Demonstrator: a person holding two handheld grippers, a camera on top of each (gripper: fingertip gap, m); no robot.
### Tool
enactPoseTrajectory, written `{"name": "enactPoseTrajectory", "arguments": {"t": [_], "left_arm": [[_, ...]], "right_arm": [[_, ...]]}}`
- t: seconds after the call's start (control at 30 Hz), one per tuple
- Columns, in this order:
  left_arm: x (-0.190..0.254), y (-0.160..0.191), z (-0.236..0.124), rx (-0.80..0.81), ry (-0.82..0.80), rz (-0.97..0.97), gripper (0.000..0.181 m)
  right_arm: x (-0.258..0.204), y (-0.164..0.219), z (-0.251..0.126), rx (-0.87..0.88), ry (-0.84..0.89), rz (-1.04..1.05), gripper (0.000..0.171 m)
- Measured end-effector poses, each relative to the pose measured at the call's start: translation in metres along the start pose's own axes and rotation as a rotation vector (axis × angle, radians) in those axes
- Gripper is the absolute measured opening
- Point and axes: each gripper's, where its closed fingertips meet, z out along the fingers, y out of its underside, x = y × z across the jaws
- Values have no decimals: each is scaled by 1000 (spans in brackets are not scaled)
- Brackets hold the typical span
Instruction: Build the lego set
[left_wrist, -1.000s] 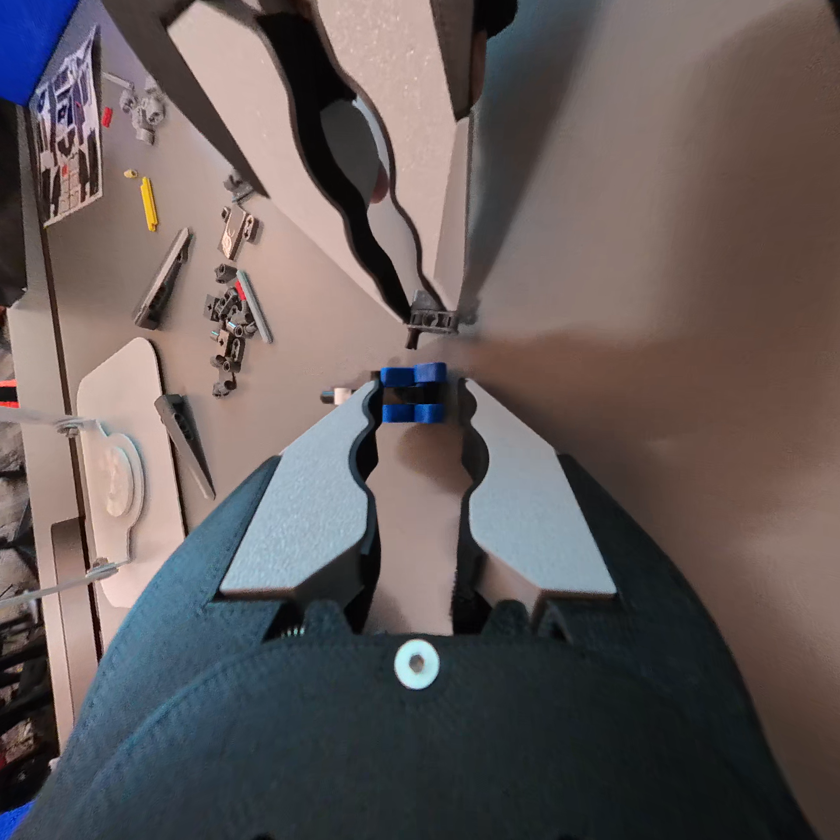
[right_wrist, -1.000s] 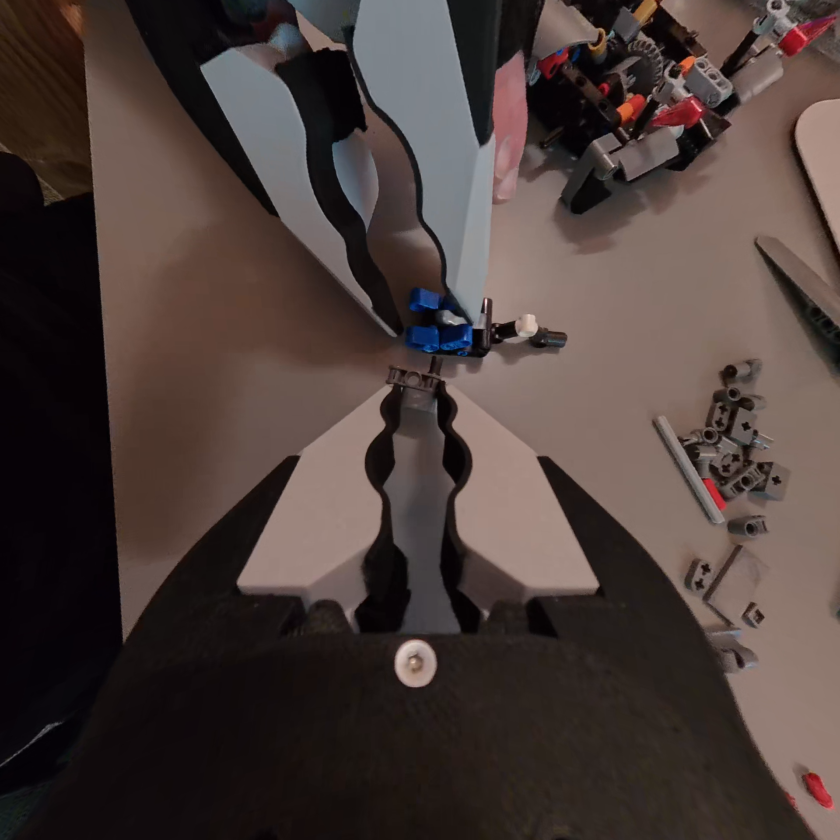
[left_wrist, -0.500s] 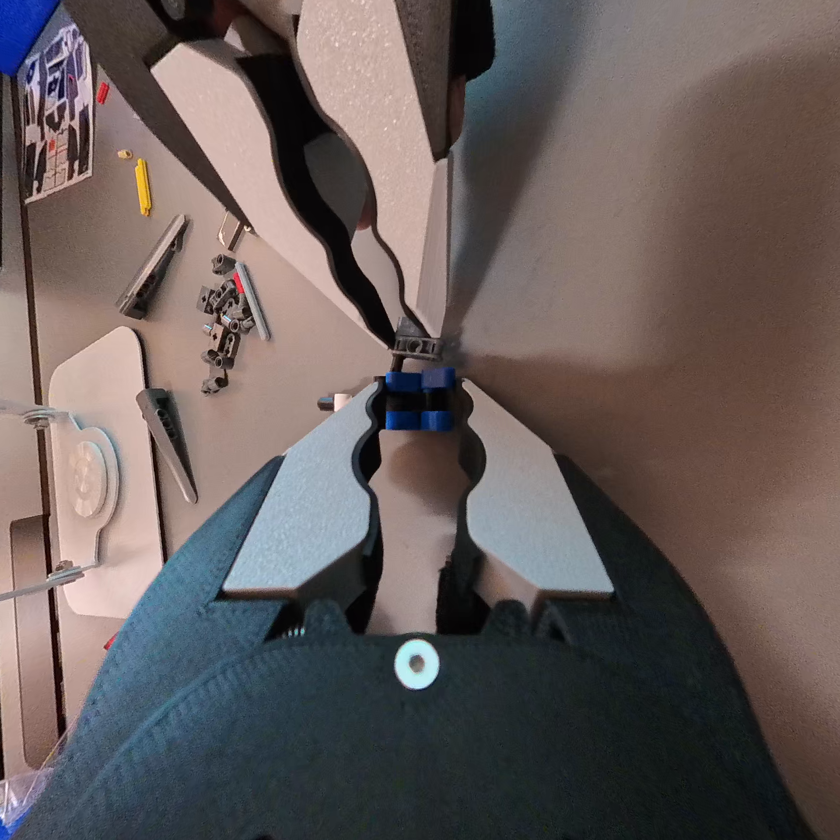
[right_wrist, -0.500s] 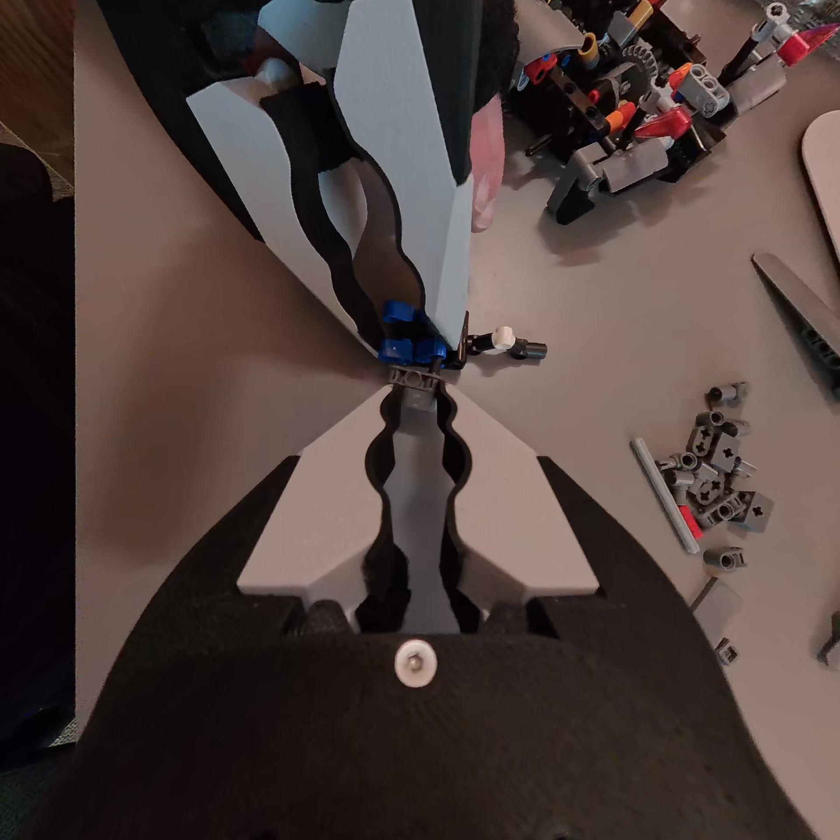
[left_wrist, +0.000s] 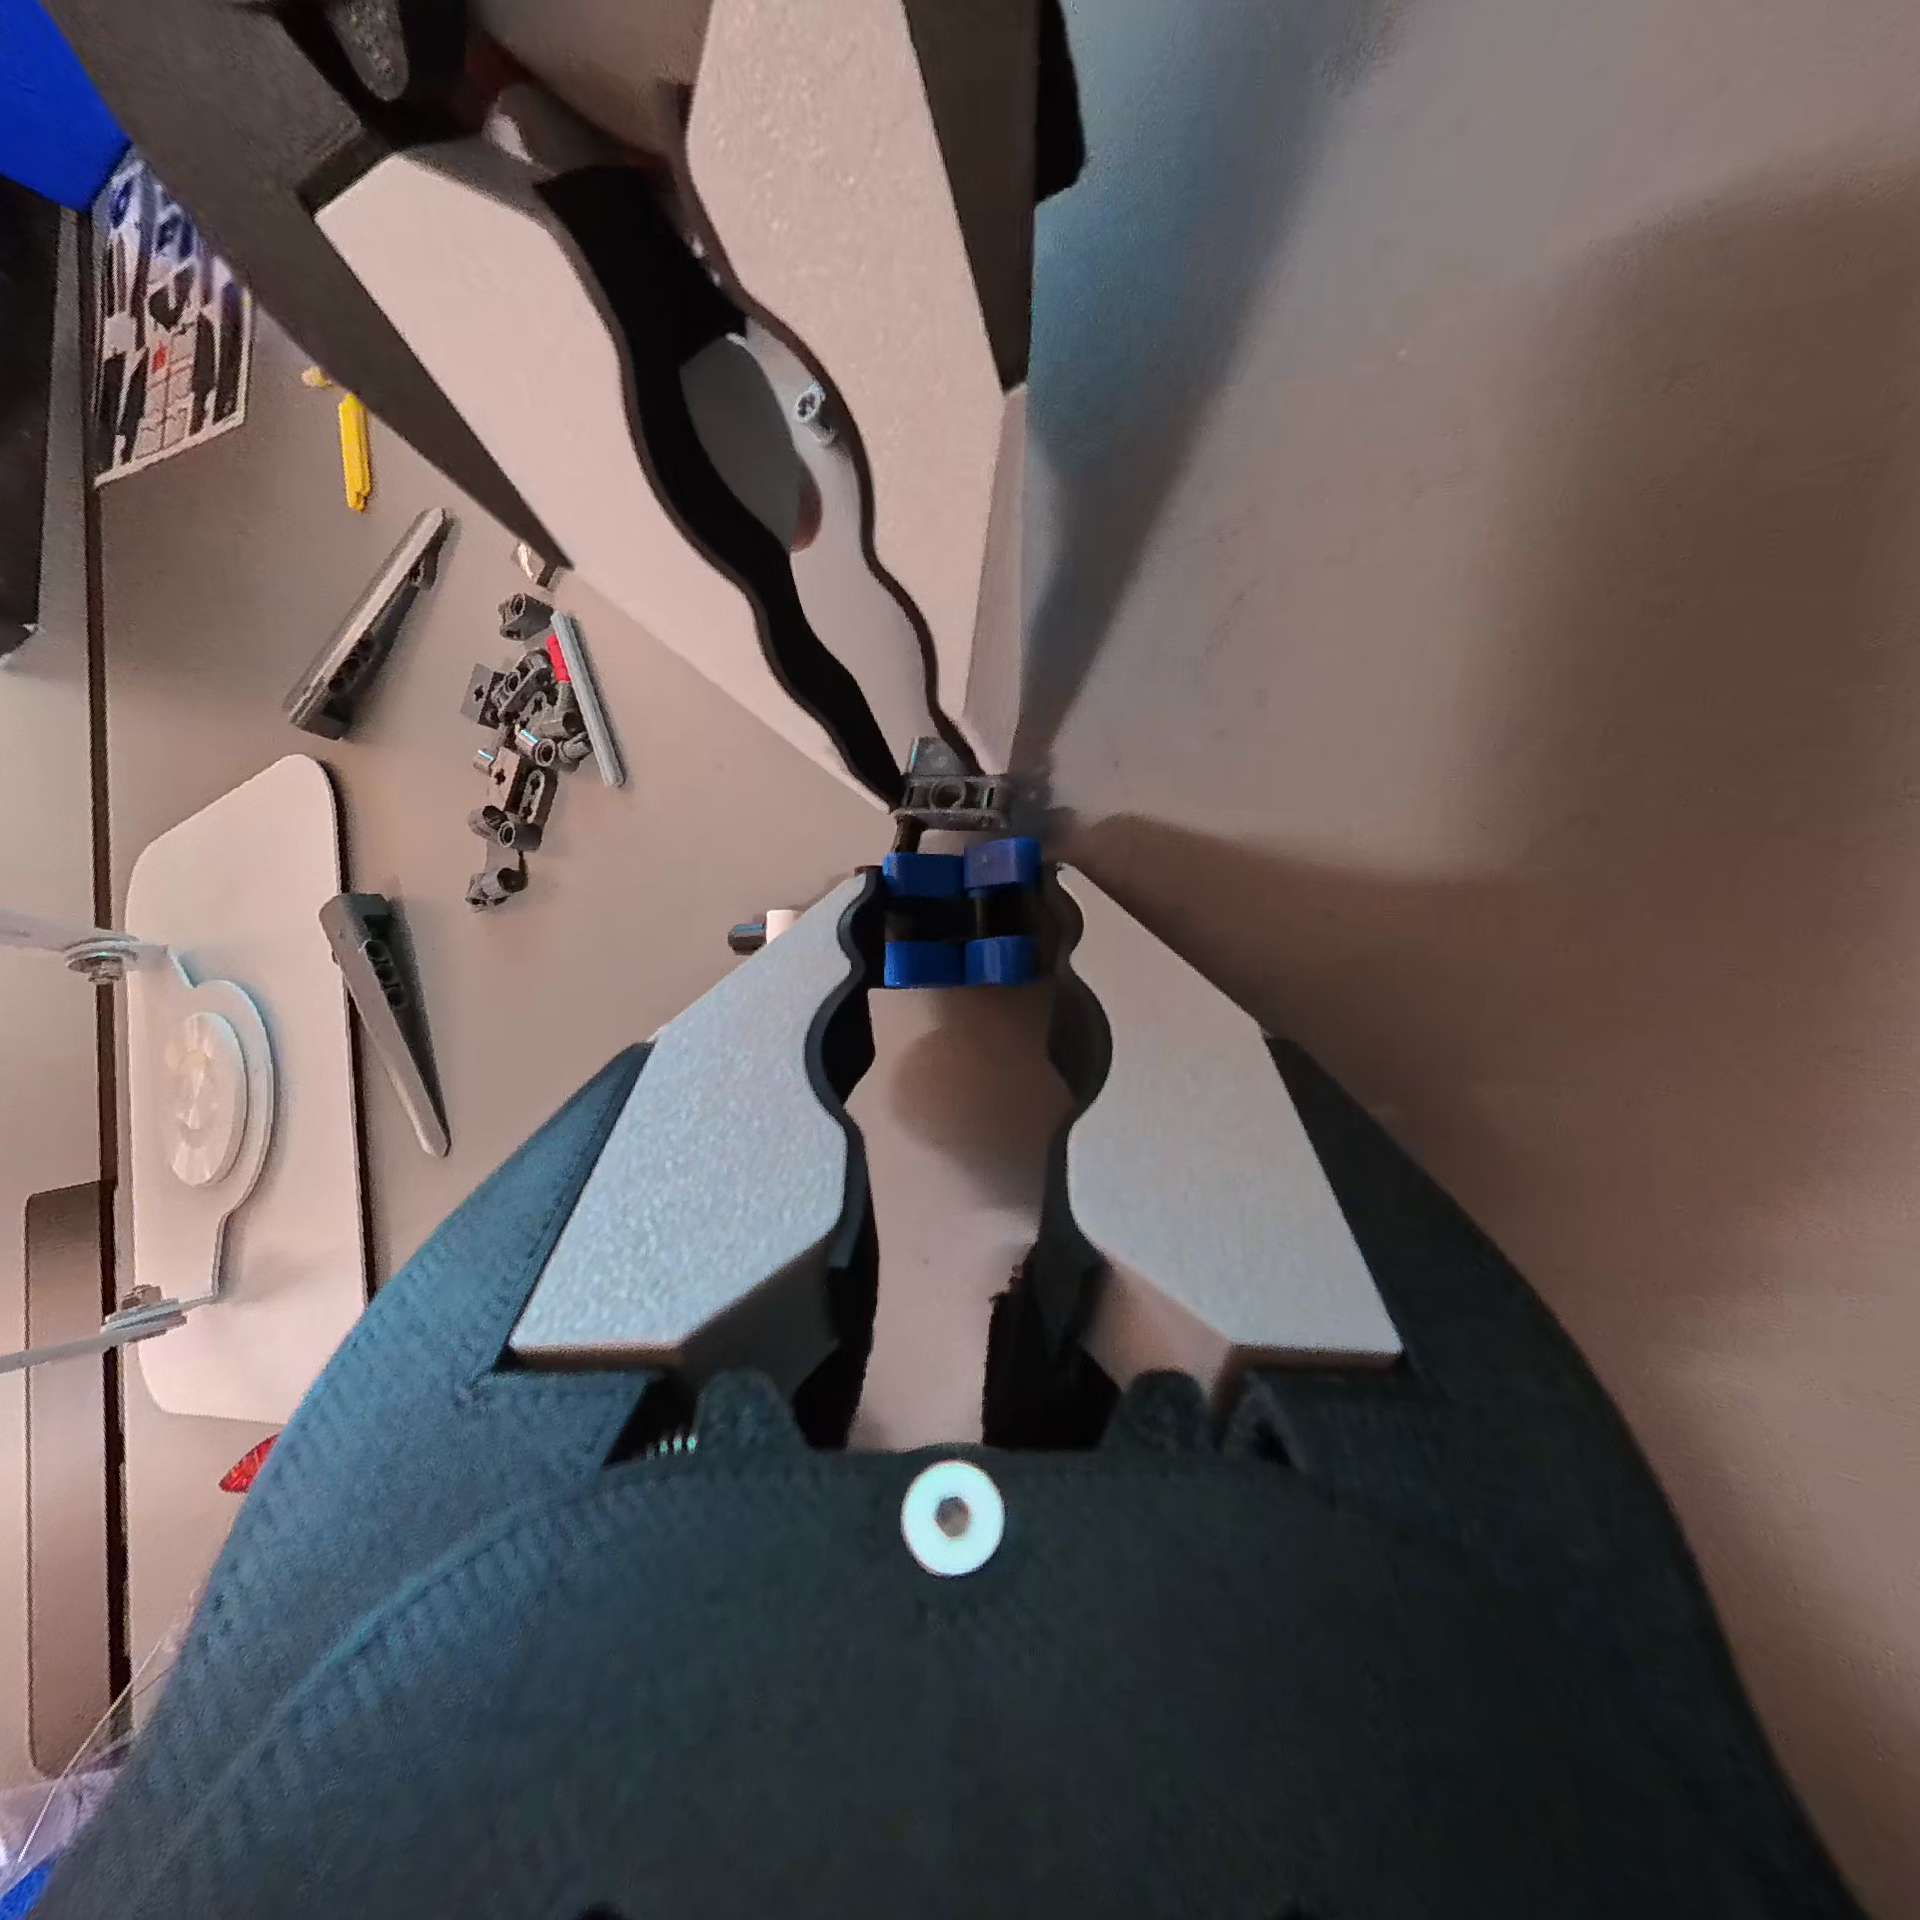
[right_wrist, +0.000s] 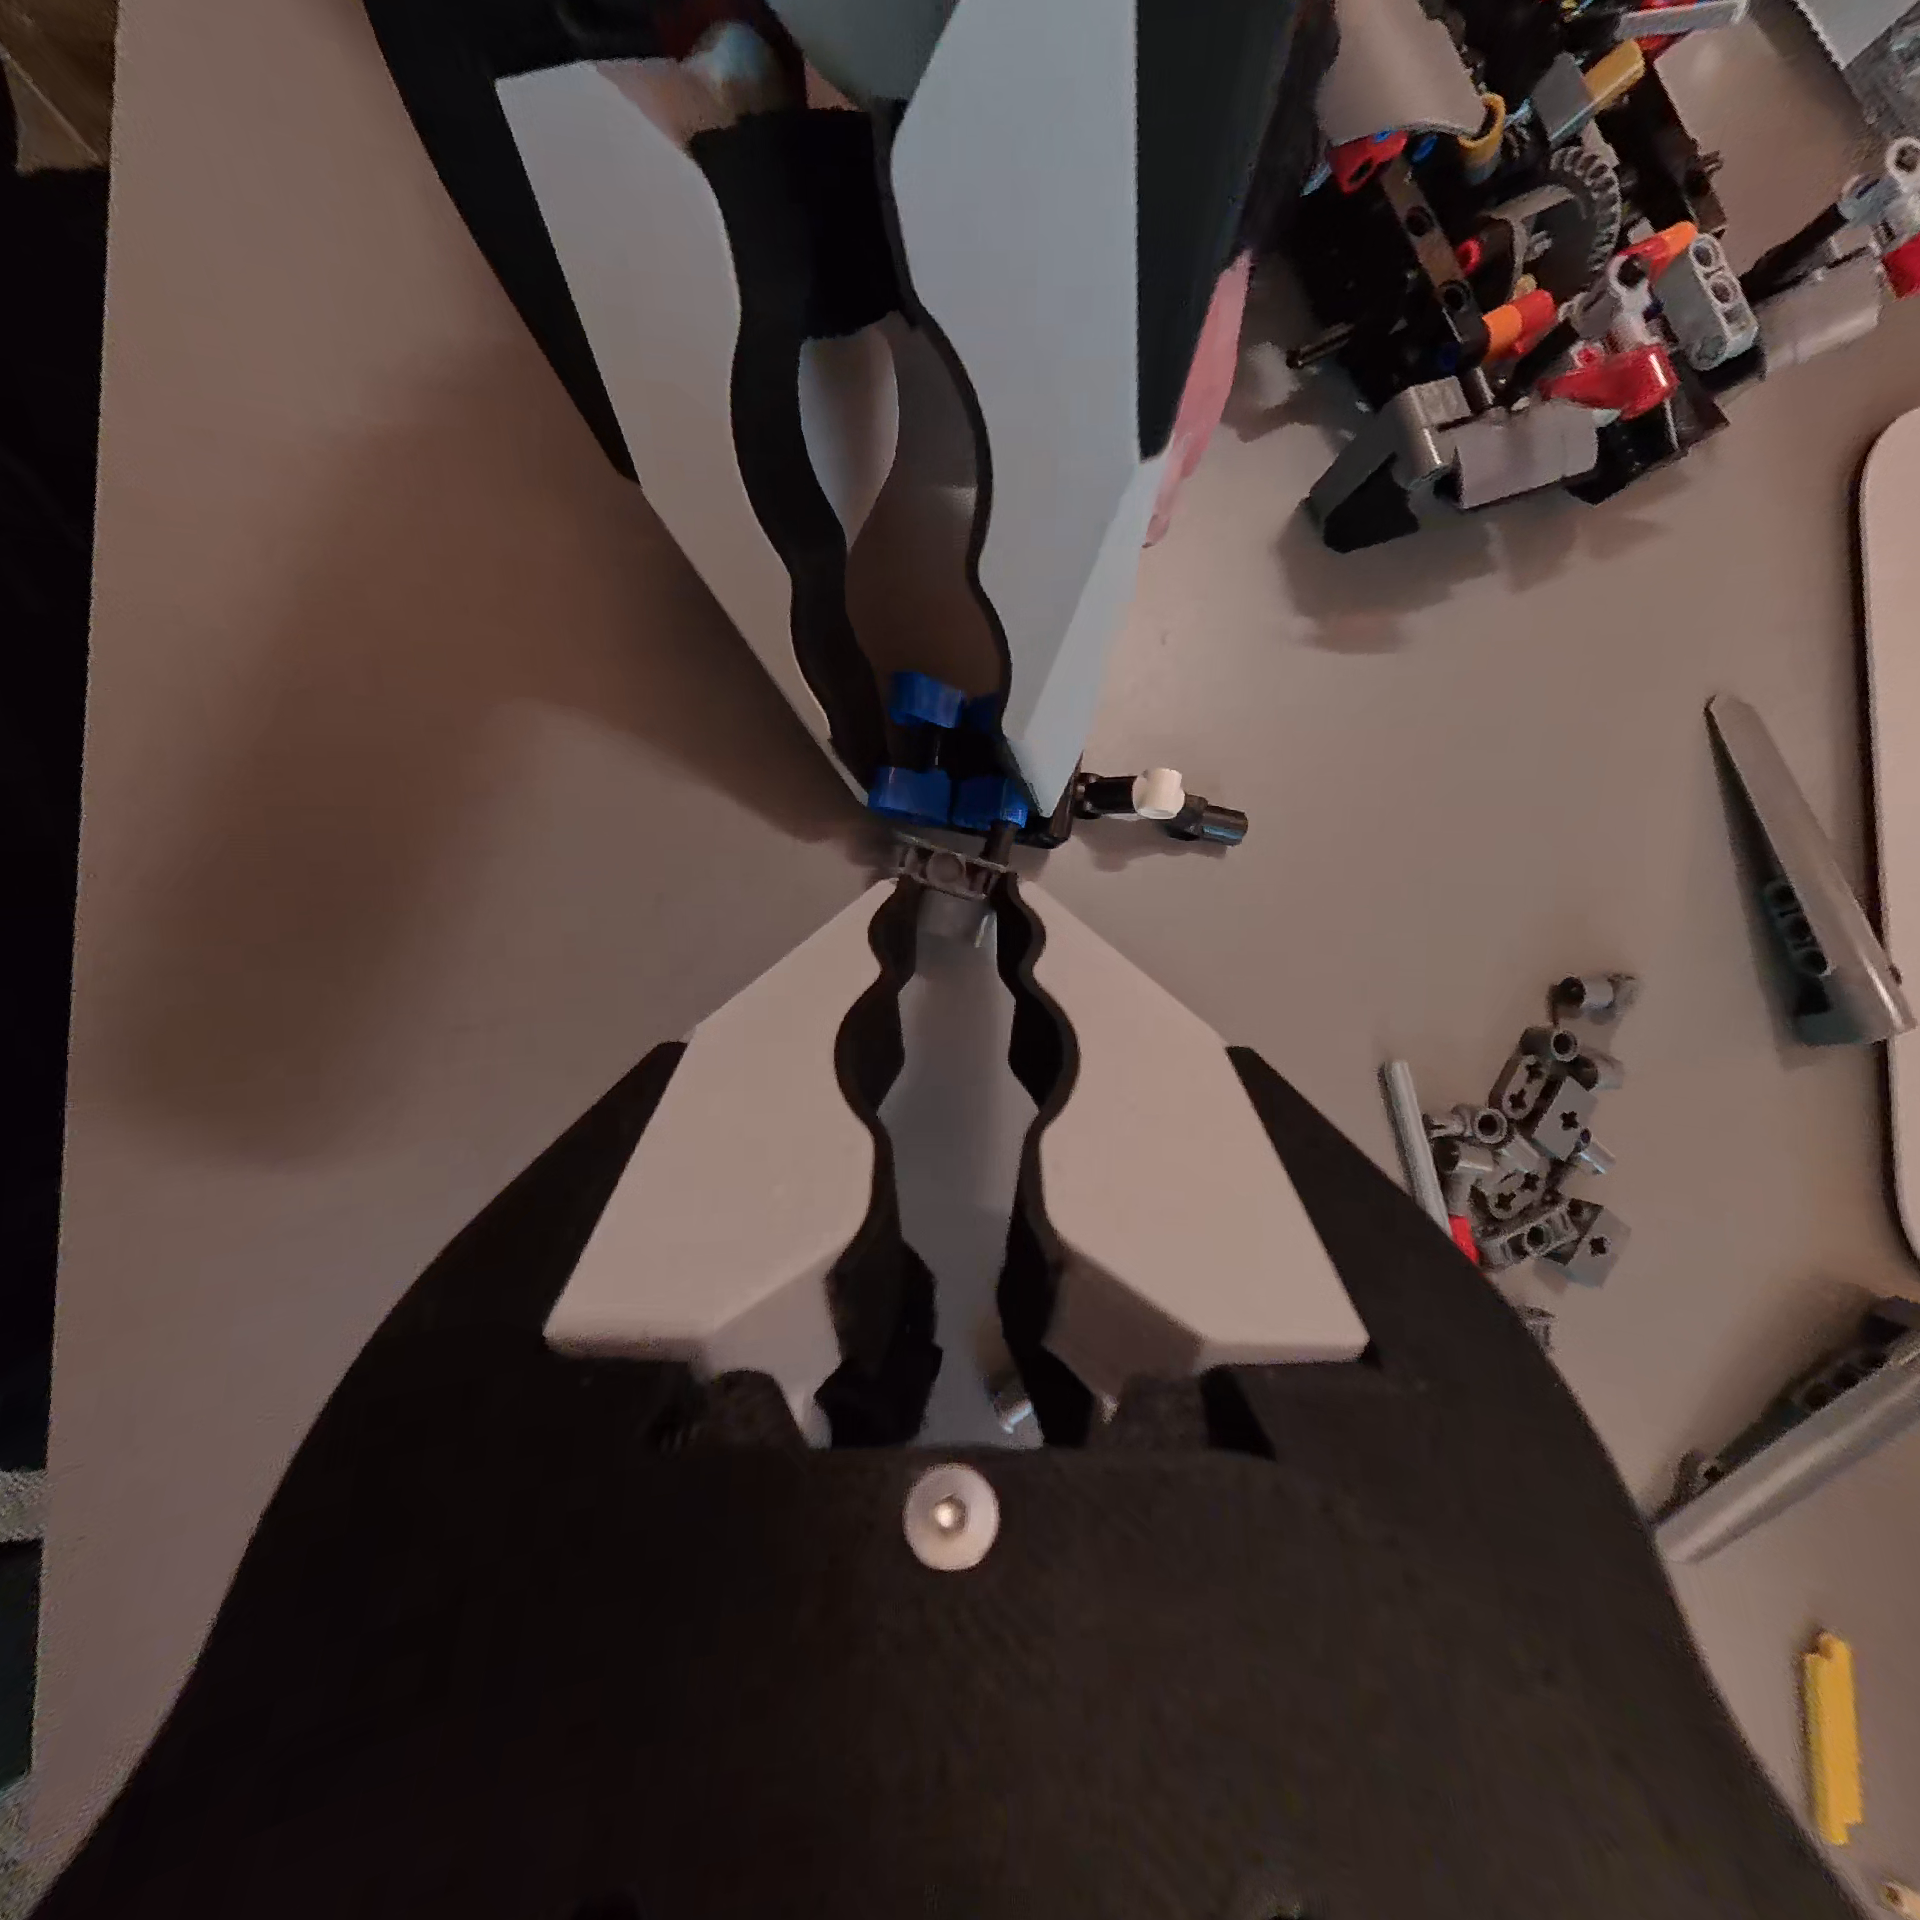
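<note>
My left gripper (left_wrist: 956, 914) is shut on a small blue and black Lego assembly (left_wrist: 958, 923). A black axle with a white bush (right_wrist: 1158, 795) sticks out of its side. My right gripper (right_wrist: 948, 899) is shut on a small dark grey connector (right_wrist: 945, 871). The two grippers meet tip to tip just above the grey table. The grey connector (left_wrist: 951, 795) touches the blue assembly (right_wrist: 940, 795), and a black pin runs between them. The right gripper's fingers (left_wrist: 810, 343) fill the top of the left wrist view.
A half-built Lego model (right_wrist: 1538, 312) stands at the far right. Several loose grey connectors (right_wrist: 1517, 1164) lie in a pile, with a dark wedge panel (right_wrist: 1797, 894), a grey beam (right_wrist: 1787, 1444), a yellow piece (right_wrist: 1834, 1756), a white mat (left_wrist: 239, 1070) and a sticker sheet (left_wrist: 166, 332). Both grippers' tips are close together, under 4 cm apart.
The two grippers have closed the gap between them. The grey connector has moved up against the blue assembly and now touches it.
</note>
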Motion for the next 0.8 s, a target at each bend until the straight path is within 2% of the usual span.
{"name": "enactPoseTrajectory", "arguments": {"t": [0.37, 0.8], "left_arm": [[0, 0, 0, -6, -3, 6, 26], [0, 0, 0, -10, 6, 0, 26]], "right_arm": [[1, 0, -1, -87, 34, -124, 12], [0, 0, -1, -181, -7, -216, 11]]}}
